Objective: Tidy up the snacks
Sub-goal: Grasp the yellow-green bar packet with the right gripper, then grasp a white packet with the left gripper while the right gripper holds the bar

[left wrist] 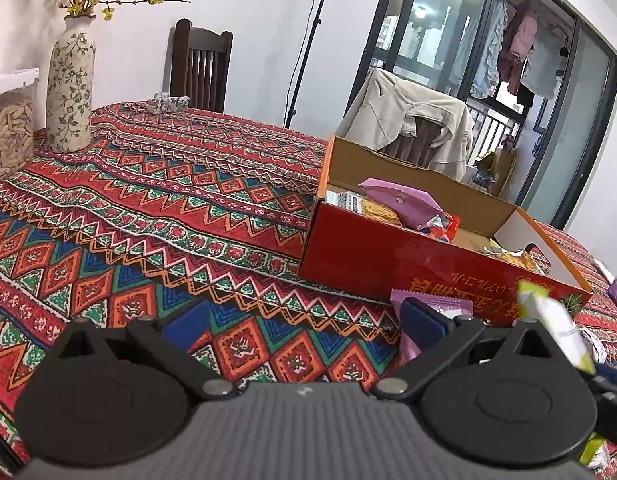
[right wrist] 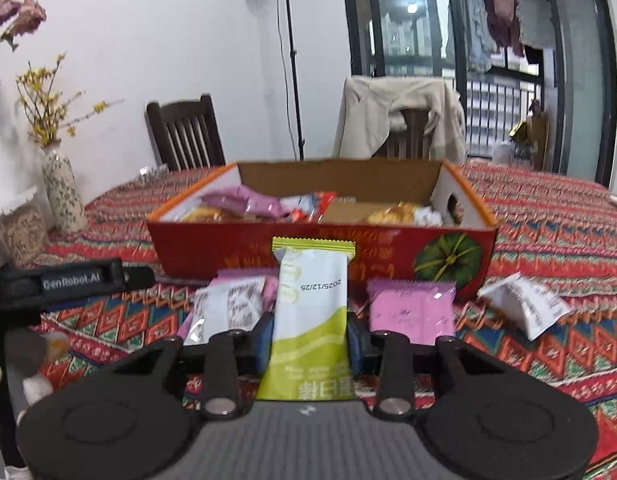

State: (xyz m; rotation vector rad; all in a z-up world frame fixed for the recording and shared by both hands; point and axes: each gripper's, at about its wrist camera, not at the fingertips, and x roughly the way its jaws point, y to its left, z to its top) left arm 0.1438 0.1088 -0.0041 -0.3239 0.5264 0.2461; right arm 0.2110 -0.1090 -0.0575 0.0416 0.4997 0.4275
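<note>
Slippery green-and-white snack packet (right wrist: 311, 312) clamped upright in right claw (right wrist: 308, 340), just before red cardboard box (right wrist: 268, 248); held low, so could sag, slip out, or snag on box's front wall. Right claw tilted gently downward over desk (right wrist: 548, 360). Left claw (left wrist: 304, 320) spread wide, empty, angled down.
</note>
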